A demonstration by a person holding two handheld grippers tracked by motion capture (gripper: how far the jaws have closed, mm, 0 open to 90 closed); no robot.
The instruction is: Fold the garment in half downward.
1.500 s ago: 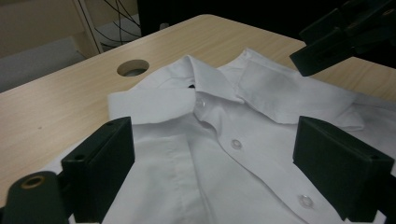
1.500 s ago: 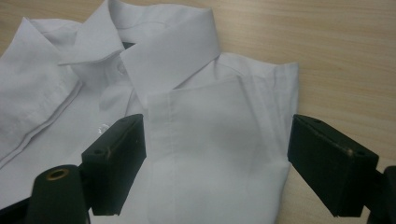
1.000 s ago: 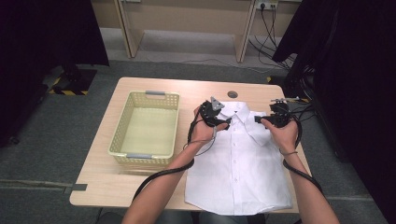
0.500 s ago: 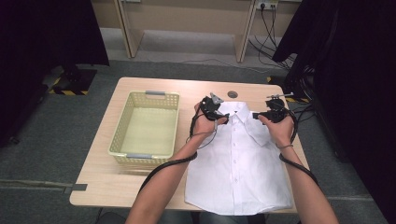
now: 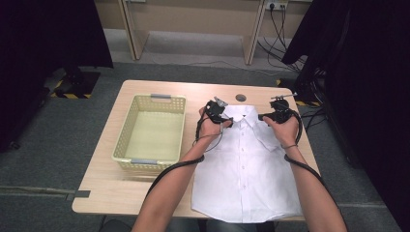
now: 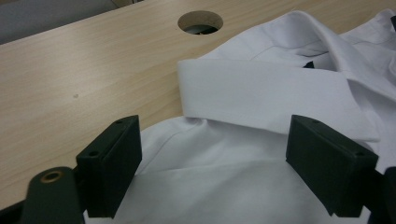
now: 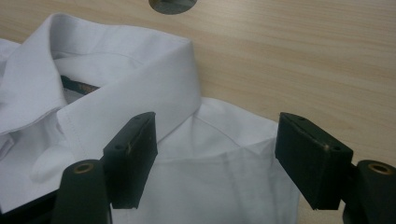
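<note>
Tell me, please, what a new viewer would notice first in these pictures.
First the white shirt, spread flat and buttoned on the table's right half, collar at the far end. The left gripper and right gripper, both open, sit over its shoulders beside the collar. Left of the shirt stands a yellow basket.

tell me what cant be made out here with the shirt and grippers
- Collar label, right gripper view: collar covers most of it, too small to read.
- Shirt hem, high view: forearms cover its near corners.
- Left gripper and right gripper jaws, high view: too small; the gripper views show them apart over the shoulders, having just been closing.
</note>
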